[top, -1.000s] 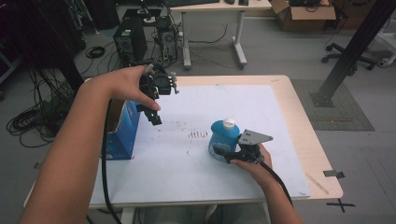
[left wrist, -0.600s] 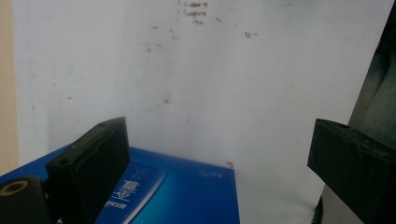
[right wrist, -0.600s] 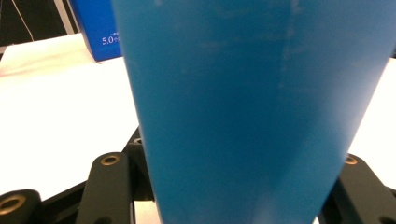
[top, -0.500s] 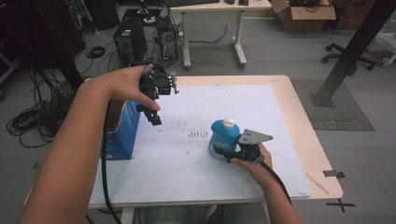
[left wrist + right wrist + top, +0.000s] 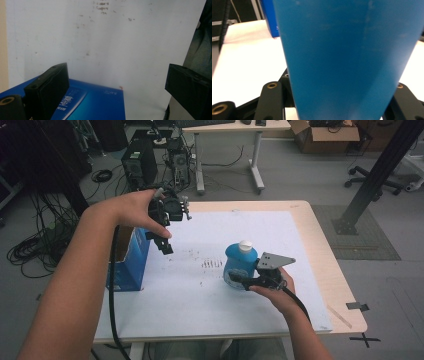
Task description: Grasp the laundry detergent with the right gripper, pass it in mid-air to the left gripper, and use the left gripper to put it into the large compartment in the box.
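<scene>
A blue bottle [image 5: 240, 265] with a white cap stands upright just right of the table's middle. My right gripper [image 5: 239, 280] is shut on its lower body from the near side. In the right gripper view the bottle [image 5: 347, 57] sits between the two black jaws of my right gripper [image 5: 342, 102]. My left gripper [image 5: 164, 242] hangs open in the air, pointing down beside a blue box [image 5: 127, 265] at the table's left edge. Seen along my left gripper [image 5: 117, 80], the jaws stand wide apart with nothing between them, above the box [image 5: 95, 102].
A white sheet [image 5: 200, 300] with small pen marks [image 5: 212, 264] covers the wooden table [image 5: 340, 290]. Beyond the far edge are computer towers [image 5: 137, 162], a desk and floor cables. A black post [image 5: 372, 175] and an office chair stand at the right.
My right gripper has risen a little with the blue bottle in it. The left gripper has stayed where it was.
</scene>
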Demonstrator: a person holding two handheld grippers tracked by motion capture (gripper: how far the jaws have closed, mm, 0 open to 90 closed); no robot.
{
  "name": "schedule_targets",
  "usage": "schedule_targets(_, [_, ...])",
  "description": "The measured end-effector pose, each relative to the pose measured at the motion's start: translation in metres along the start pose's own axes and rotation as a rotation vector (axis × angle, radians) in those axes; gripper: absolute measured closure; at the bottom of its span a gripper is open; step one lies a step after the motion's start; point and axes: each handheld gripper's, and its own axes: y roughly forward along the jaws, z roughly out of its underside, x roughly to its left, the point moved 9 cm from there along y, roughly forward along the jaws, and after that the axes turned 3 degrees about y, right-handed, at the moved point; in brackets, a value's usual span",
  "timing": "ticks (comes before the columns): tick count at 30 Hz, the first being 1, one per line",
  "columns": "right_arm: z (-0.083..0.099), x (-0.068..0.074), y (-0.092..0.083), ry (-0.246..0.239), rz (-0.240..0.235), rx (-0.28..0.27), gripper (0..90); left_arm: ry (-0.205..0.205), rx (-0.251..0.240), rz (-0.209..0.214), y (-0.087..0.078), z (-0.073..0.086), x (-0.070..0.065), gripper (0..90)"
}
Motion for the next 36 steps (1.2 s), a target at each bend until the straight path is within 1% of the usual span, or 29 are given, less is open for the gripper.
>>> schedule_targets(1, [0.0, 0.0, 0.0, 0.0, 0.0, 0.0, 44.2, 0.0, -0.004, -0.001, -0.001, -0.001, -0.001, 5.7])
schedule_targets(2, [-0.008, 0.0, -0.004, -0.014, -0.014, 0.003, 44.2, 0.005, -0.007, 0.003, -0.002, -0.002, -0.002, 5.6])
schedule_targets(4, [-0.01, 0.001, -0.005, -0.016, -0.02, 0.003, 44.2, 0.007, -0.015, 0.006, -0.003, -0.003, -0.003, 5.5])
schedule_targets(7, [-0.024, 0.002, -0.013, -0.027, -0.065, -0.003, 44.2, 0.019, -0.016, 0.016, -0.008, -0.006, -0.007, 5.5])
schedule_targets(8, [-0.024, 0.002, -0.013, -0.027, -0.065, -0.003, 44.2, 0.019, -0.016, 0.016, -0.008, -0.006, -0.007, 5.5])
schedule_targets(10, [-0.032, 0.003, -0.018, -0.043, -0.09, 0.002, 44.2, 0.023, -0.022, 0.022, -0.01, -0.009, -0.009, 5.3])
schedule_targets(12, [-0.033, 0.003, -0.019, -0.046, -0.094, 0.004, 44.3, 0.022, -0.017, 0.027, -0.012, -0.01, -0.01, 4.9])
schedule_targets(13, [-0.036, 0.003, -0.021, -0.054, -0.112, 0.015, 44.4, 0.018, -0.01, 0.024, -0.012, -0.011, -0.011, 5.0])
schedule_targets(14, [-0.036, 0.003, -0.021, -0.054, -0.112, 0.015, 44.4, 0.018, -0.01, 0.024, -0.012, -0.011, -0.011, 5.0])
schedule_targets(15, [-0.039, 0.003, -0.021, -0.067, -0.122, 0.024, 44.4, 0.024, -0.005, 0.027, -0.013, -0.012, -0.011, 5.0])
schedule_targets(18, [-0.043, 0.004, -0.022, -0.071, -0.133, 0.022, 44.5, 0.029, -0.006, 0.029, -0.014, -0.014, -0.013, 5.0])
schedule_targets(19, [-0.048, 0.006, -0.023, -0.077, -0.149, 0.019, 44.4, 0.034, -0.008, 0.029, -0.015, -0.015, -0.014, 5.0])
schedule_targets(20, [-0.048, 0.006, -0.023, -0.077, -0.149, 0.019, 44.4, 0.034, -0.008, 0.029, -0.015, -0.015, -0.014, 5.0])
schedule_targets(21, [-0.051, 0.007, -0.023, -0.082, -0.167, 0.016, 44.4, 0.039, -0.007, 0.031, -0.016, -0.017, -0.016, 5.0])
schedule_targets(22, [-0.051, 0.007, -0.023, -0.082, -0.167, 0.016, 44.4, 0.039, -0.007, 0.031, -0.016, -0.017, -0.016, 5.1])
schedule_targets(23, [-0.054, 0.009, -0.024, -0.087, -0.188, 0.015, 44.4, 0.047, -0.012, 0.031, -0.019, -0.019, -0.018, 4.9])
schedule_targets(24, [-0.054, 0.009, -0.024, -0.087, -0.188, 0.015, 44.4, 0.047, -0.012, 0.031, -0.019, -0.019, -0.018, 5.0])
schedule_targets(25, [-0.057, 0.011, -0.024, -0.095, -0.207, 0.017, 44.4, 0.054, -0.017, 0.035, -0.021, -0.021, -0.021, 4.9])
schedule_targets(26, [-0.058, 0.012, -0.024, -0.099, -0.215, 0.021, 44.4, 0.059, -0.021, 0.036, -0.022, -0.022, -0.022, 5.0])
schedule_targets(30, [-0.061, 0.014, -0.024, -0.108, -0.228, 0.03, 44.3, 0.068, -0.021, 0.039, -0.025, -0.026, -0.026, 5.0])
schedule_targets(32, [-0.063, 0.015, -0.024, -0.111, -0.243, 0.029, 44.3, 0.078, -0.024, 0.04, -0.027, -0.029, -0.029, 4.9])
schedule_targets(36, [-0.064, 0.016, -0.024, -0.116, -0.25, 0.036, 44.3, 0.088, -0.018, 0.04, -0.03, -0.032, -0.032, 4.9])
